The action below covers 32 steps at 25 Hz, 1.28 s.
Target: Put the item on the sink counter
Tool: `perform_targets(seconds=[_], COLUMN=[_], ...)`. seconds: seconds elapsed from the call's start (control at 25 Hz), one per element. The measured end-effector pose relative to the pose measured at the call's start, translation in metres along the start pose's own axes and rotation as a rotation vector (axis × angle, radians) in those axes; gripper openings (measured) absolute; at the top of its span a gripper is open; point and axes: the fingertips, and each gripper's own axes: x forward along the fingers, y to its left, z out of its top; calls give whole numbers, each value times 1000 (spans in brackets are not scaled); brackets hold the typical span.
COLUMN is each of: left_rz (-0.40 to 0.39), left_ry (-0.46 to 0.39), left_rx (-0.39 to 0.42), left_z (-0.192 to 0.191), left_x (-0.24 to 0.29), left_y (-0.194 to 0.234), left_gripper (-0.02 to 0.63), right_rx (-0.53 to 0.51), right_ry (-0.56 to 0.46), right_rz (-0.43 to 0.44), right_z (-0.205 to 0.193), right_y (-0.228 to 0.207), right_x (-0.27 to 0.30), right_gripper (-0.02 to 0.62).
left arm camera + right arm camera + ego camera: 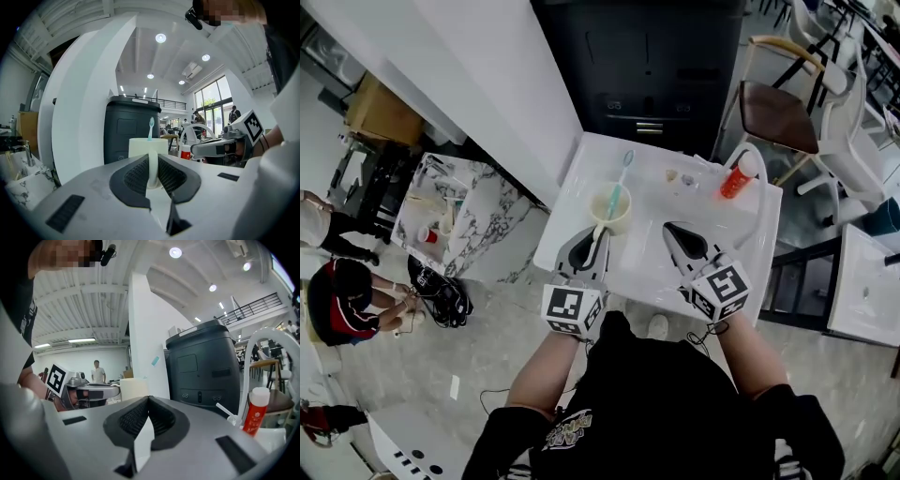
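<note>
The cup (610, 211), w/ a toothbrush (623, 178) standing in it, is being held over the white sink counter (652, 267) near its left side. Whether its base is touching the surface can't be told. The left gripper (596, 236) is being kept clamped on the cup's handle, which is seen pinched between the pads in the left gripper view. So the carry is judged approx. done, w/ the set-down and release not yet made. The right gripper (680, 234) is being held beside it w/ jaws together and nothing between them. A red tube (733, 180) is standing at the counter's far right. No brand or label is being made out: the tube's print is too small, the shirt print is illegible, and only square markers are being shown on the gripper cubes.
</note>
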Motion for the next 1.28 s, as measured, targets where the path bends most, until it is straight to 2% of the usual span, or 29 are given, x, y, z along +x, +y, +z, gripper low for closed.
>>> perform_targets(seconds=[0.56, 0.96, 1.28], left_rz=[-134, -210, -231], left_ry=[33, 65, 103], left_rx=[55, 36, 11], left_z=[-21, -60, -97], left_x=[83, 141, 180], left_y=[48, 64, 82], left_gripper=[41, 41, 41], right_rx=[54, 85, 98], right_ry=[18, 65, 113], right_rz=[-168, -273, -338], right_z=[-3, -18, -27], right_y=[-41, -63, -71], right_x=[36, 41, 46], right_gripper=[54, 54, 54])
